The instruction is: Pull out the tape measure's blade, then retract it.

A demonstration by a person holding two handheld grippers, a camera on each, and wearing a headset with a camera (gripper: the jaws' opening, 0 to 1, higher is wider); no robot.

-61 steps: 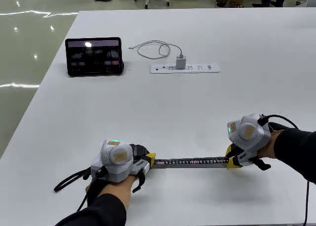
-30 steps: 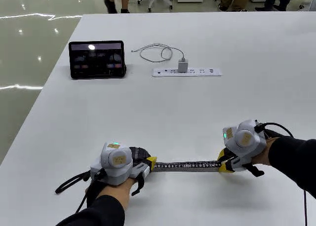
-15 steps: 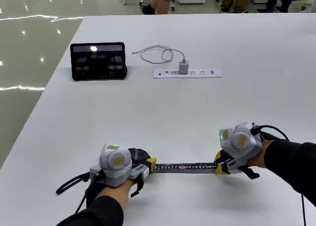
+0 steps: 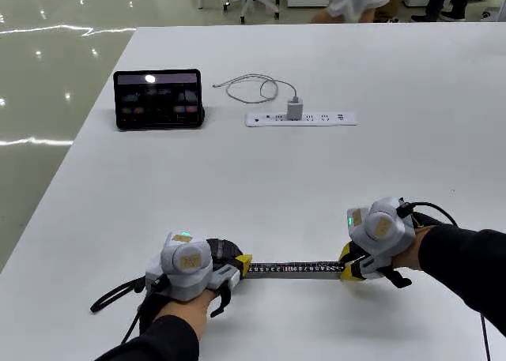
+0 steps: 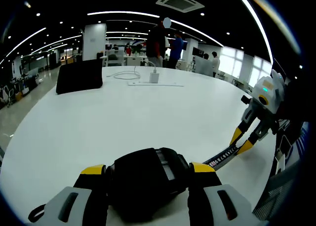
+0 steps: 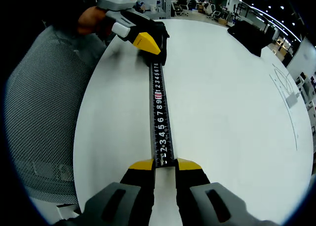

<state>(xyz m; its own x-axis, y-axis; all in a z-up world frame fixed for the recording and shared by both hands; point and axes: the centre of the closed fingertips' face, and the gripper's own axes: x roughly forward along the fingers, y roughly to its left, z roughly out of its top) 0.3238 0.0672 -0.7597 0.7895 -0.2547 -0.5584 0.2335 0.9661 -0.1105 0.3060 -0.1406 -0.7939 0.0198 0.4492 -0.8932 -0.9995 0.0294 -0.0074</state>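
Near the front edge of the white table (image 4: 316, 179), a person holds two grippers low over the top. The left gripper (image 4: 233, 266) is closed tight on the tape measure case (image 4: 222, 249), which is black and sits on the table. From the head view, the gripper's grey body covers part of the case. The left gripper view looks right at it: the case sits between the two yellow-tipped jaws and touches both.

The blade (image 4: 292, 267) comes out of the case and lies flat along the table, over to the right gripper (image 4: 348, 268). That gripper is pinched narrow on the blade's end. From the head view the marks on the blade are too small to read. The right gripper view looks along the blade, and there you can read black numbers and one red mark.

Farther back on the table, well apart from the grippers, a dark tablet (image 4: 158, 99) stands up. Beside it lies a white power strip (image 4: 300, 118) with a charger (image 4: 294, 107) plugged in and a looped white cable (image 4: 249, 84). The left gripper view shows people (image 5: 165, 40) standing past the table's far end.
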